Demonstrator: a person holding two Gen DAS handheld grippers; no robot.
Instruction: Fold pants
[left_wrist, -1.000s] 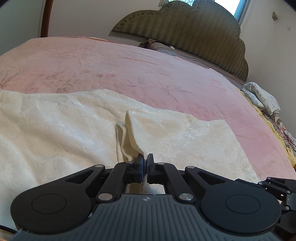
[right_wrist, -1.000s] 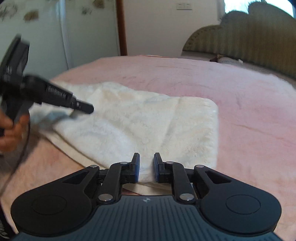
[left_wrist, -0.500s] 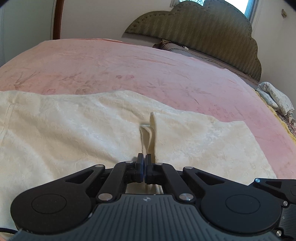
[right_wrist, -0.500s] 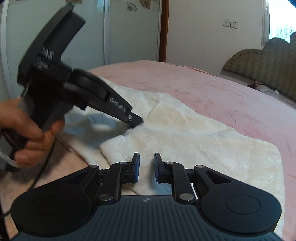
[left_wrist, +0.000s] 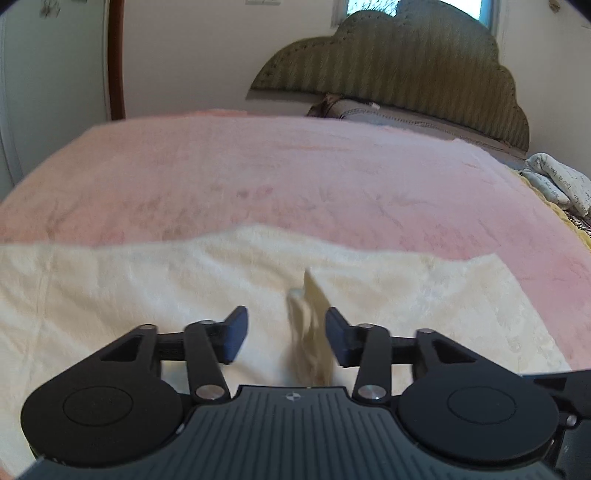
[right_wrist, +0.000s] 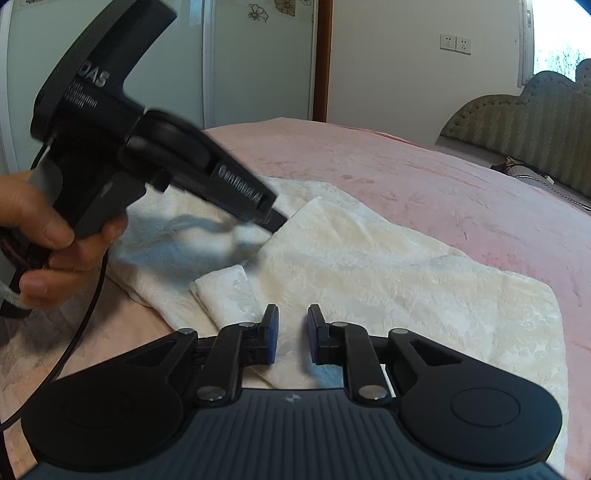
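Note:
Cream fleece pants (left_wrist: 110, 295) lie partly folded on a pink bed (left_wrist: 295, 173). My left gripper (left_wrist: 286, 338) is open, with a loose upright fold of the pants (left_wrist: 310, 328) standing between its fingers, touching neither. In the right wrist view the pants (right_wrist: 388, 273) spread ahead, and the left gripper (right_wrist: 273, 221) hovers over their folded edge, held by a hand. My right gripper (right_wrist: 291, 332) is open and empty, low over the near edge of the pants.
A green padded headboard (left_wrist: 399, 62) stands at the far end of the bed. A patterned pillow (left_wrist: 554, 181) lies at the right edge. A wardrobe (right_wrist: 236, 55) and a wooden door frame (right_wrist: 321, 55) stand beyond the bed's left side.
My left gripper has opened and let go of the fold of the pants it was pinching. My right gripper has stayed open and shifted slightly.

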